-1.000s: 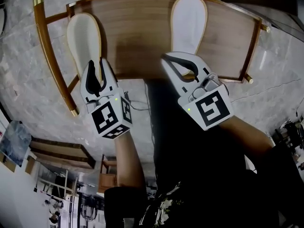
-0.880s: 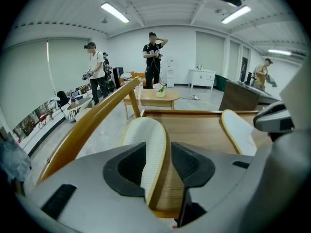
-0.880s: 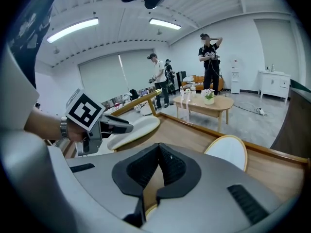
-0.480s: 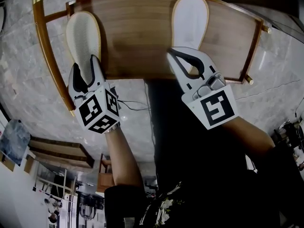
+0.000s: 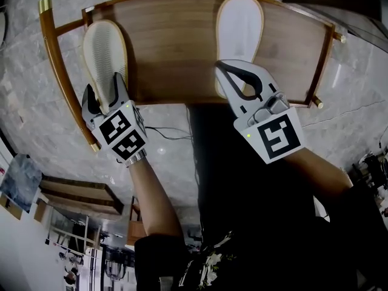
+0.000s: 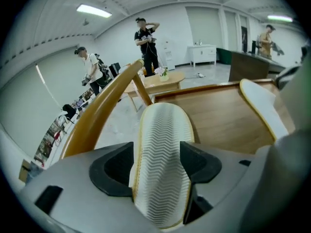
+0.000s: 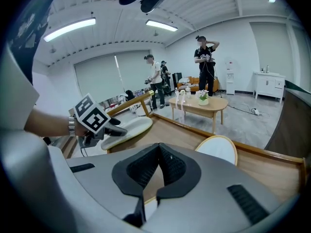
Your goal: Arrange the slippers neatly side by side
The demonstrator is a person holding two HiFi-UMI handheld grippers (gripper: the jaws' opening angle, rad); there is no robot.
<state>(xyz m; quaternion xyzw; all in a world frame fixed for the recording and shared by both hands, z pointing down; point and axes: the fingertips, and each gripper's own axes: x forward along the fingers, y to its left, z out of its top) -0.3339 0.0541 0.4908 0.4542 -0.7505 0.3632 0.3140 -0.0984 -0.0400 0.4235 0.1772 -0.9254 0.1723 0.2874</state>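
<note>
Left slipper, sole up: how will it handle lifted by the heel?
The left slipper looks thin and flat, so probably light and likely to droop from a heel grip. Its zigzag tread should keep it from slipping. Lying on the table, it shouldn't roll.

The white flat slipper (image 6: 160, 169) near me has a bumpy zigzag sole, not shiny. The brown wooden board (image 5: 176, 41) looks smooth. The grey stone floor (image 5: 36, 102) shines.
</note>
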